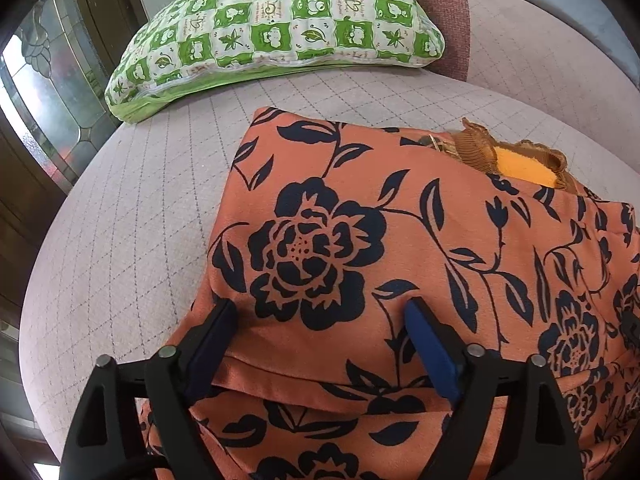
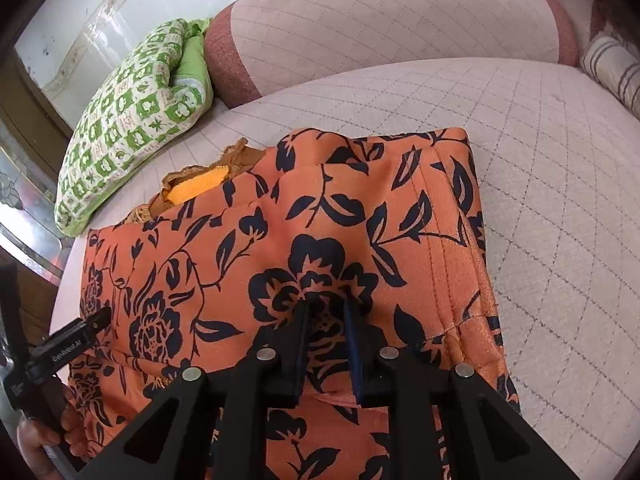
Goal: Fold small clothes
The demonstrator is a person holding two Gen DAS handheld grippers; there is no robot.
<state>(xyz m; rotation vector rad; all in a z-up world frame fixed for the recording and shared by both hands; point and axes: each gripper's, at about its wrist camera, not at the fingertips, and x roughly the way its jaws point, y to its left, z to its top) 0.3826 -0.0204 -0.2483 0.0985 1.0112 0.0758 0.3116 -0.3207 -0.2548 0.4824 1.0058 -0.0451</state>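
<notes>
An orange garment with a dark floral print (image 1: 400, 240) lies folded on a pale quilted sofa seat (image 1: 140, 200). A brown and yellow cloth (image 1: 520, 160) peeks out from under its far edge. My left gripper (image 1: 320, 308) is open, its fingers resting on the folded upper layer near the garment's left edge. In the right wrist view the same garment (image 2: 320, 220) fills the middle, and my right gripper (image 2: 326, 302) has its fingers close together, pinching a small ridge of the fabric. The left gripper (image 2: 96, 318) shows at the left edge there.
A green and white checkered pillow (image 1: 272, 24) lies at the back left of the seat (image 2: 540, 160). A pink backrest cushion (image 2: 380, 20) stands behind. A striped cushion (image 2: 612, 68) sits at the far right. A glass door (image 1: 48, 92) is to the left.
</notes>
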